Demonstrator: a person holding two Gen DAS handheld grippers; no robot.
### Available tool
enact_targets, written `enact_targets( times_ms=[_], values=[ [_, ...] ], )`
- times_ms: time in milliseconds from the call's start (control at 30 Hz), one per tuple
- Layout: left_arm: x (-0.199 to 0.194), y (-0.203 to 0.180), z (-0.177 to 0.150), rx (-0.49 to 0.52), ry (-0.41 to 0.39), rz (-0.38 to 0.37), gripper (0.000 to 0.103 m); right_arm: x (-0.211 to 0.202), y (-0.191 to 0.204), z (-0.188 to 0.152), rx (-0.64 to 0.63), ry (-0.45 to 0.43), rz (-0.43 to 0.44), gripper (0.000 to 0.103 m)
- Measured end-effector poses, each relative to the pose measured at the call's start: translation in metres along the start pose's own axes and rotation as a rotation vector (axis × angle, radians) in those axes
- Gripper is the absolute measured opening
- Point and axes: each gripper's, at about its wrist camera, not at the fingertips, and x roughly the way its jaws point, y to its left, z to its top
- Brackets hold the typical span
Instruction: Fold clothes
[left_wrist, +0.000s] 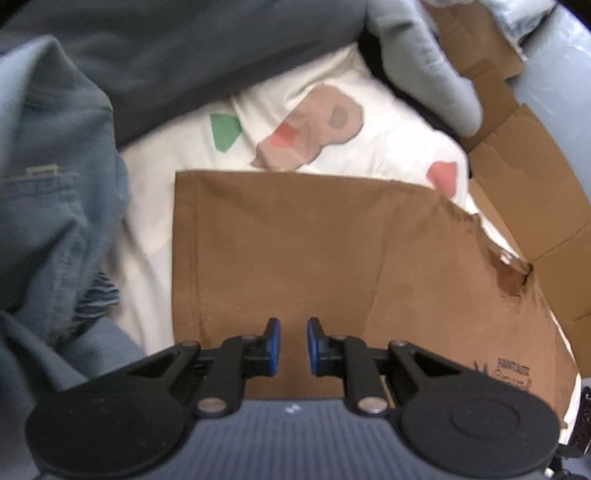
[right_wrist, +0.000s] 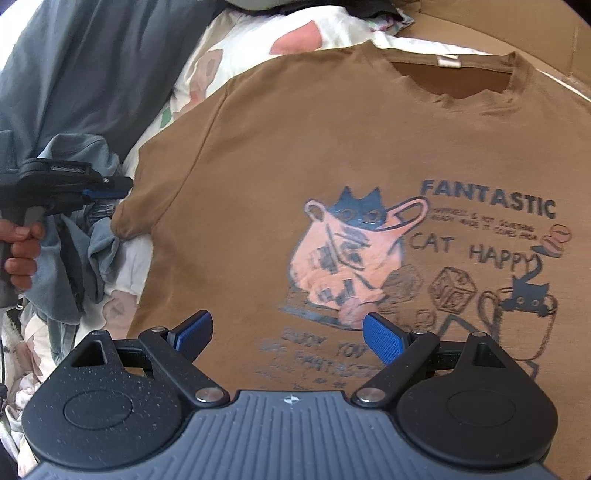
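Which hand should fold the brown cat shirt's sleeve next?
Probably left. In the right wrist view the left tool sits beside the brown printed T-shirt's short sleeve, holding nothing. The right tool hangs open over the cat print, far from any edge.

The left gripper (left_wrist: 293, 345) points down at a slant. Its two blue pads (left_wrist: 274, 345) stand a little way apart, with nothing between them. From the right wrist view it shows at the left edge, seen from the side, and a hand (right_wrist: 22, 251) wraps its fingers around the grip. The right gripper (right_wrist: 288, 334) also tips downward. Its blue pads (right_wrist: 384, 339) are spread wide and hold nothing.
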Motion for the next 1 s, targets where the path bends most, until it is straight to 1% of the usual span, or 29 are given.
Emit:
enact_targets(
  times_ms=[133, 233, 333, 433, 467, 533, 600, 733, 833, 1000],
  values=[
    [0.023, 0.004, 0.001, 0.001, 0.027, 0.068, 0.015, -0.003, -0.009, -0.002, 0.020, -0.002, -0.008, 0.092],
    [0.029, 0.013, 0.004, -0.003, 0.024, 0.098, 0.014, -0.004, -0.014, -0.004, 0.036, 0.000, -0.006, 0.092],
    [0.030, 0.018, 0.011, -0.004, 0.006, 0.140, 0.006, -0.004, -0.015, -0.006, 0.035, 0.004, -0.010, 0.092],
    [0.022, 0.016, 0.019, -0.014, -0.018, 0.189, 0.007, -0.003, -0.015, -0.008, 0.037, 0.001, -0.014, 0.092],
    [0.018, 0.014, 0.022, -0.019, -0.029, 0.201, 0.011, -0.002, -0.015, -0.008, 0.038, -0.001, -0.015, 0.092],
    [0.009, 0.010, 0.028, -0.029, -0.055, 0.192, 0.014, -0.001, -0.016, -0.009, 0.040, -0.005, -0.019, 0.092],
    [0.006, 0.005, 0.034, -0.019, -0.068, 0.181, 0.015, 0.000, -0.016, -0.010, 0.041, -0.009, -0.025, 0.092],
    [0.016, 0.002, 0.043, -0.010, -0.065, 0.137, 0.018, 0.001, -0.016, -0.011, 0.045, -0.020, -0.032, 0.092],
    [0.027, 0.002, 0.049, -0.020, -0.066, 0.108, 0.026, -0.002, -0.018, -0.013, 0.042, -0.030, -0.046, 0.092],
    [0.049, 0.003, 0.062, -0.035, -0.059, 0.145, 0.028, -0.005, -0.024, -0.015, 0.043, -0.040, -0.073, 0.092]
  ],
)
